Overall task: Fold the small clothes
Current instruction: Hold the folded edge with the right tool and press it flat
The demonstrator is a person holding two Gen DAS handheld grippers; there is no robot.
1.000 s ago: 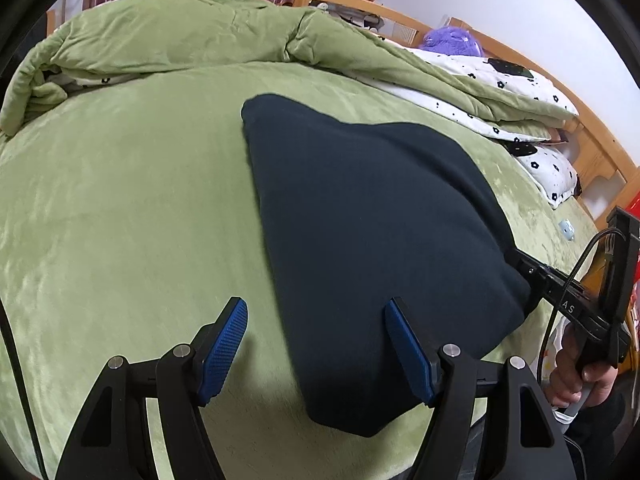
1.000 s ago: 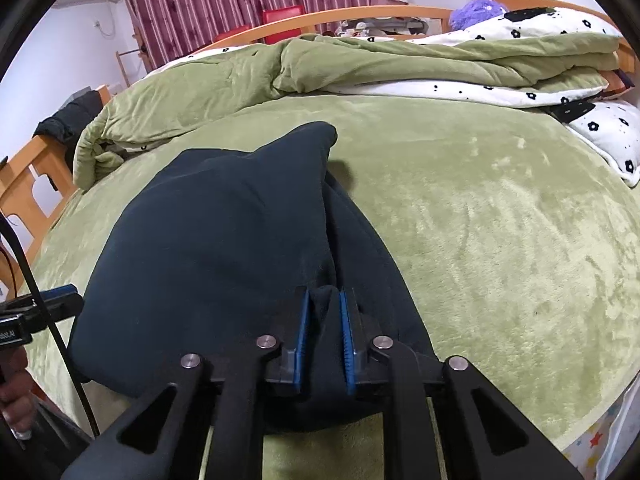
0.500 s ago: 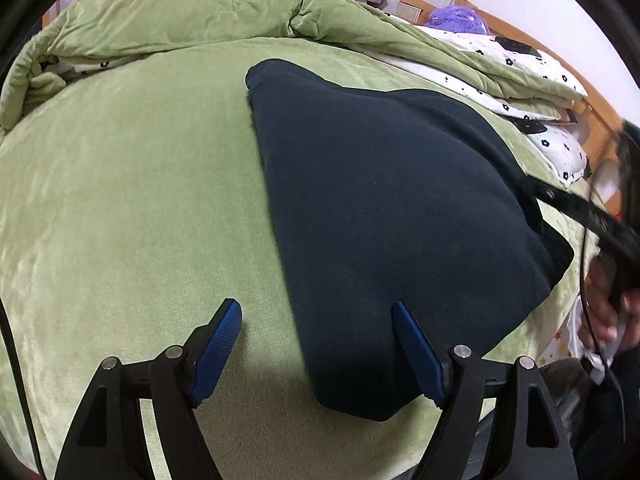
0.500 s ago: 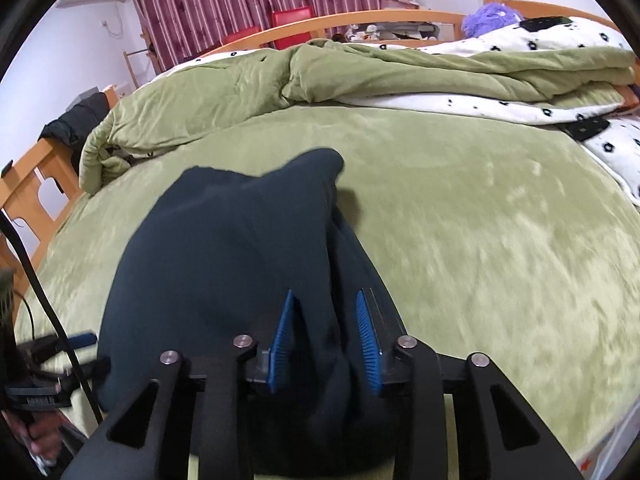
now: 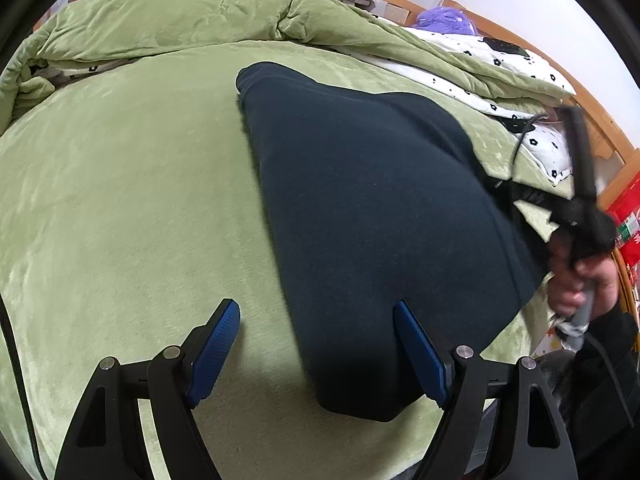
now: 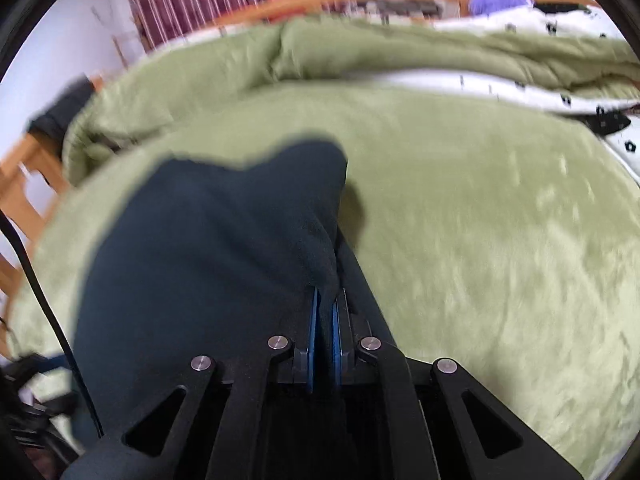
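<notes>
Navy garment (image 6: pixel 208 264): right gripper (image 6: pixel 325 300), briefly loosened, has reclamped its fold, seemingly lifting; left gripper (image 5: pixel 316 344) gapes wider, empty.

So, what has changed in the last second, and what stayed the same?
The right gripper opened, then closed again on a fold of the dark garment, and has shifted sideways. The left gripper stays open at the garment's near end. The garment still lies on the green blanket.

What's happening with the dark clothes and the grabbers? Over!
Right gripper just closed, pinching the dark garment. Left gripper open, holding nothing. Nothing blocking on the green blanket.
</notes>
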